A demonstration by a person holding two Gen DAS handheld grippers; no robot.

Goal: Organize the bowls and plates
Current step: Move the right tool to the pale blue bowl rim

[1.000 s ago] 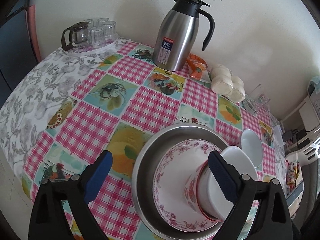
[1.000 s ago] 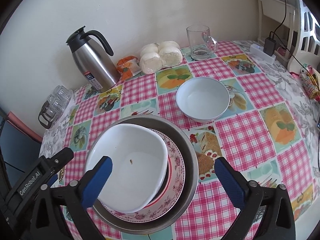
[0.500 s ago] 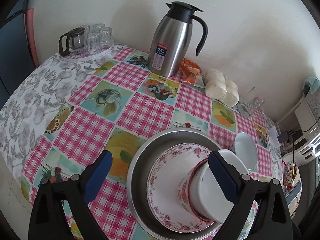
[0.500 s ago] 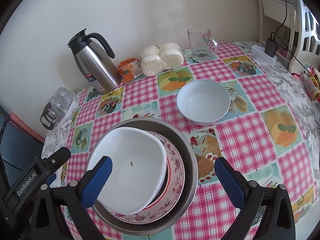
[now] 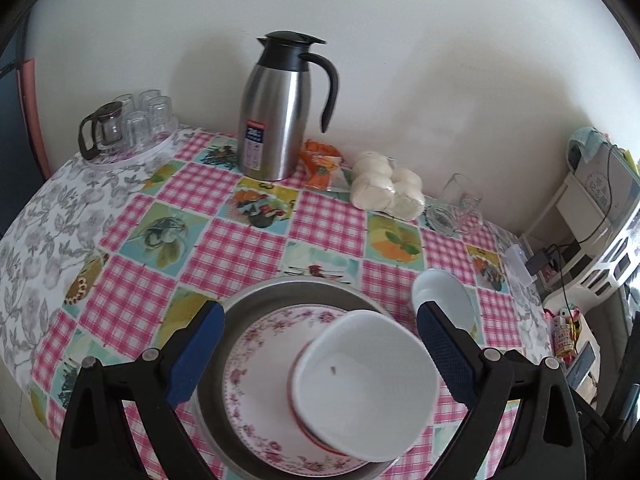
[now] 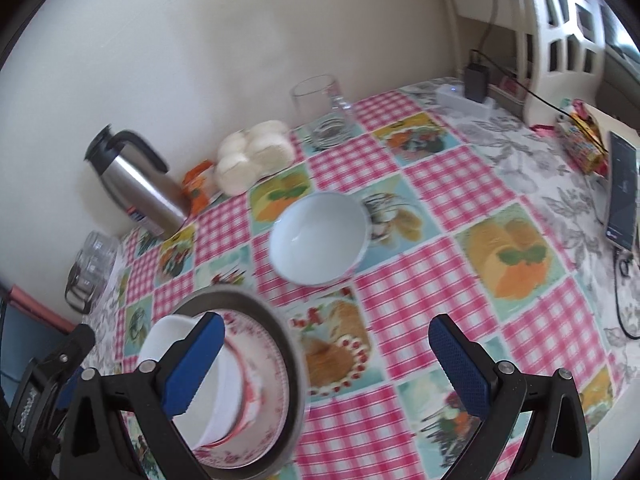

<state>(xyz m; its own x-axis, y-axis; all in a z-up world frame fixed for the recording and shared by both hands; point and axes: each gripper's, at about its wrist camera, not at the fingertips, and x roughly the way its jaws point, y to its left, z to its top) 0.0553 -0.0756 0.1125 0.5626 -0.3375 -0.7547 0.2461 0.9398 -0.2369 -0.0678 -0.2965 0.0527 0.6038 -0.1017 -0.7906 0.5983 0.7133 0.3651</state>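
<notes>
Risking a tip: white square bowl (image 5: 360, 384) sits tilted atop stack in steel basin (image 5: 256, 300).
Both tools wide, empty; right tool (image 6: 324, 364) near lone round bowl (image 6: 318, 238) on counter (image 6: 532, 332); clipping basin topples stack.

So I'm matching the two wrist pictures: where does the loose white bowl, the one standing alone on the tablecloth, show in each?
Left wrist view: the loose white bowl sits right of centre, partly behind the gripper's right finger.
Right wrist view: the bowl is at the centre, fully visible, ahead of the open jaws.
Shared landmark: the steel thermos jug by the wall.
</notes>
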